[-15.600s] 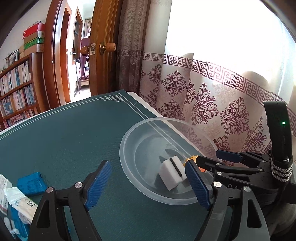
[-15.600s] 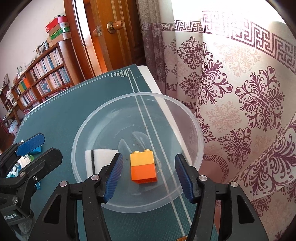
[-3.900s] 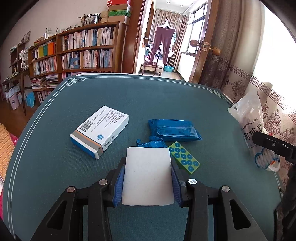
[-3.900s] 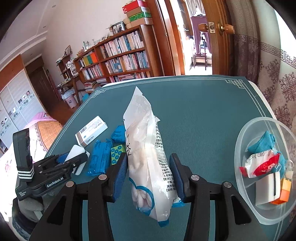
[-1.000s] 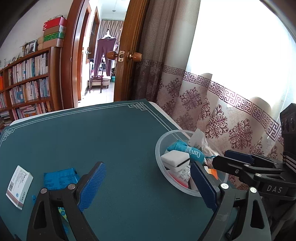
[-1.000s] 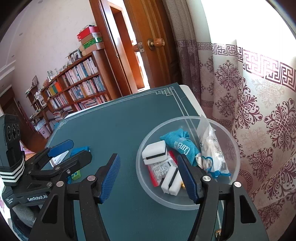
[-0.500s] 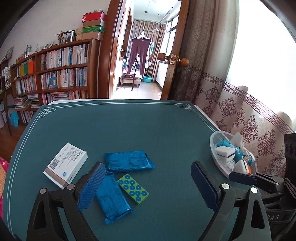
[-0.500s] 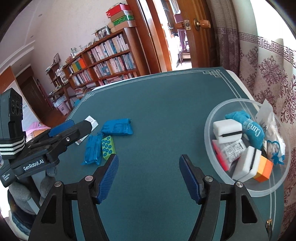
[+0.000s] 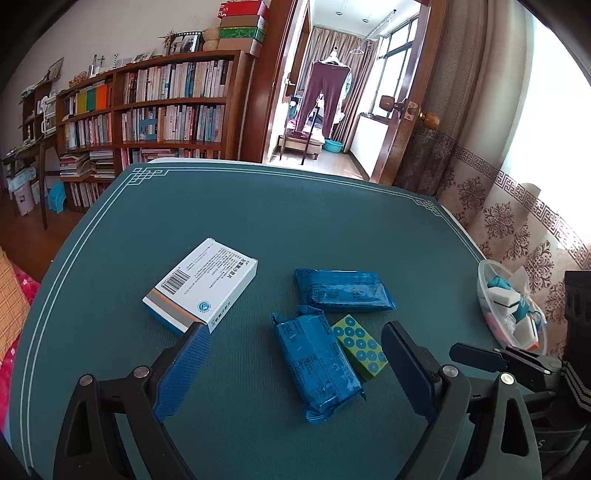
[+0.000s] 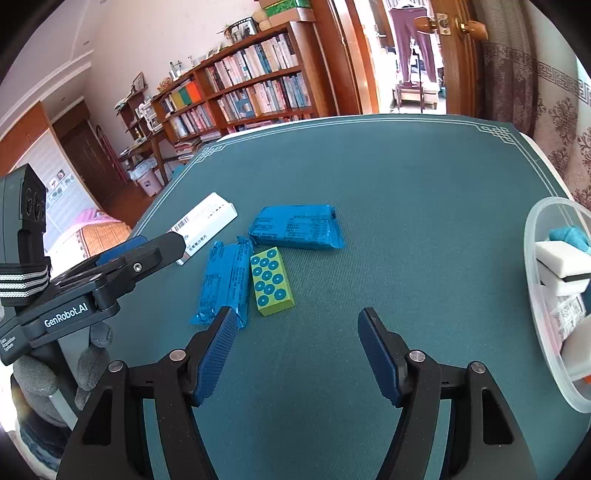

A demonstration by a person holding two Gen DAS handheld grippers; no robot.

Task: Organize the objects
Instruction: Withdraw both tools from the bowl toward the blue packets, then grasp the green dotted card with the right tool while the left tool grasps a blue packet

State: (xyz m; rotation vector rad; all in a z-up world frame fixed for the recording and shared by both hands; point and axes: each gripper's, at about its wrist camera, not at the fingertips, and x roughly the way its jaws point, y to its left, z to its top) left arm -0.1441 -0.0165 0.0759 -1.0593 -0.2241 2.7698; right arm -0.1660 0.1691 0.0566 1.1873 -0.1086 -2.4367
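This is a lived-in home, a study or sitting room. A long wooden bookcase (image 9: pixel 155 110) packed with books runs along the far wall, with framed pictures and stacked gift boxes (image 9: pixel 242 22) on top. A wooden door (image 10: pixel 454 55) with a round knob stands open onto a sunlit side room where dark trousers (image 9: pixel 325 96) hang on a hanger and a blue basin (image 9: pixel 333 146) sits on the floor. Patterned curtains (image 9: pixel 517 221) cover a bright window beside the desk (image 9: pixel 295 206), which is topped with a green cloth edged in white lines. A bed with a checked cover (image 10: pixel 99 230) shows at the left of the right wrist view.
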